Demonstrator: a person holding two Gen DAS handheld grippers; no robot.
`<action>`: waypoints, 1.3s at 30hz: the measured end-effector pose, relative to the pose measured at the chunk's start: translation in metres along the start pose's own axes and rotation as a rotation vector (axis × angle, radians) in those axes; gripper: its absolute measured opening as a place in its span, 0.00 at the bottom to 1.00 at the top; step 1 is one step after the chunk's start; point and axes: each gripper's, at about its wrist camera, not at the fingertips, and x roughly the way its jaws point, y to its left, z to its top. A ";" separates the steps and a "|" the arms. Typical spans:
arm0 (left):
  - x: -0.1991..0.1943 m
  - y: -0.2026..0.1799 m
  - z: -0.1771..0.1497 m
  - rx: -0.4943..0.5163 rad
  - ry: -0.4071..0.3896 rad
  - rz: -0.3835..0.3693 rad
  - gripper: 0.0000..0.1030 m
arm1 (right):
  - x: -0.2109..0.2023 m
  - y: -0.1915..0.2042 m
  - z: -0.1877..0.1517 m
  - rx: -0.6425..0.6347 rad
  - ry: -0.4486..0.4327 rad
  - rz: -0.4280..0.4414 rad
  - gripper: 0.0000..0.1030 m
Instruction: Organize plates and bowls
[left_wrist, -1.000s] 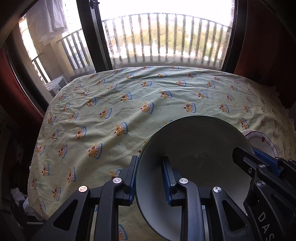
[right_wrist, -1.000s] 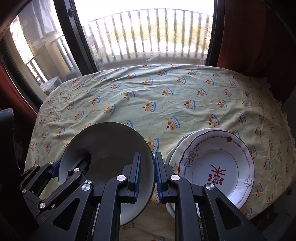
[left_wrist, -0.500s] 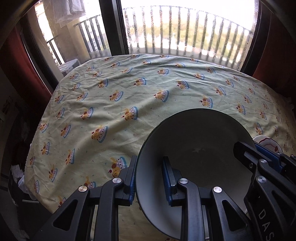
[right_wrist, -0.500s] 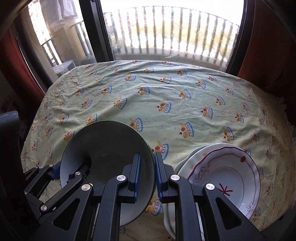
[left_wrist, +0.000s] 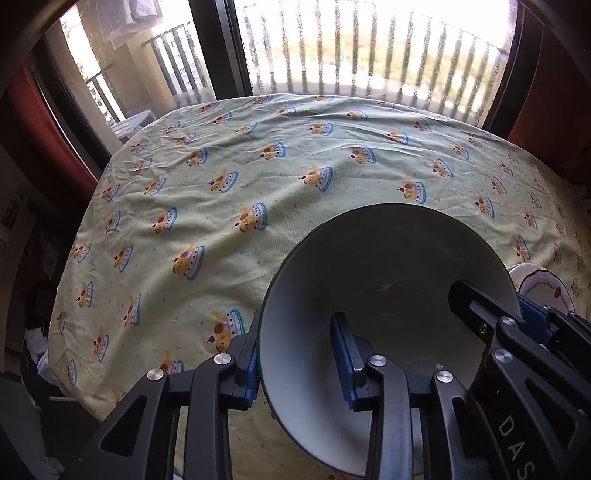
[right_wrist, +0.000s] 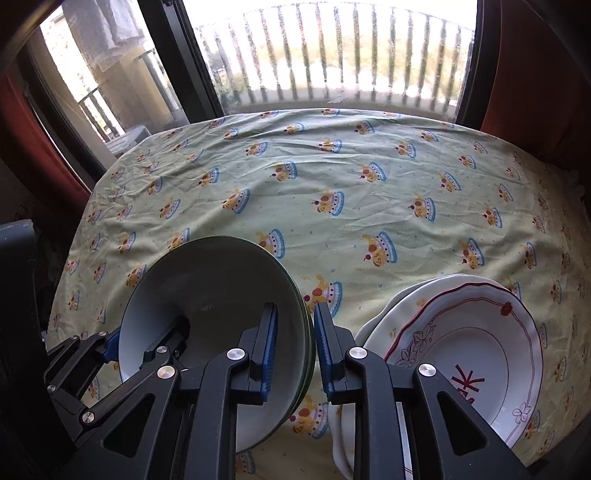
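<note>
Both grippers, left gripper (left_wrist: 301, 363) and right gripper (right_wrist: 293, 349), are opening, jaws straddling opposite rims of round pale-green ceramic bowl (right_wrist: 218, 306) over the tabletop (right_wrist: 332, 177).

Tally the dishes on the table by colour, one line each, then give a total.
Green bowl: 1, though its doubled rim may hide a second nested under it.
White plates with red trim: at least 2 stacked; the lower ones are mostly hidden.
Total: at least 3.
</note>
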 end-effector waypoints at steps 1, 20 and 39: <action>0.001 0.000 -0.002 -0.002 0.013 -0.017 0.41 | 0.002 -0.001 0.000 0.005 0.013 0.011 0.27; 0.033 0.014 0.016 0.126 0.069 -0.280 0.68 | 0.019 -0.002 -0.002 0.197 0.079 -0.069 0.69; 0.038 0.020 0.016 0.156 0.117 -0.461 0.54 | 0.010 0.001 -0.013 0.372 0.060 -0.127 0.69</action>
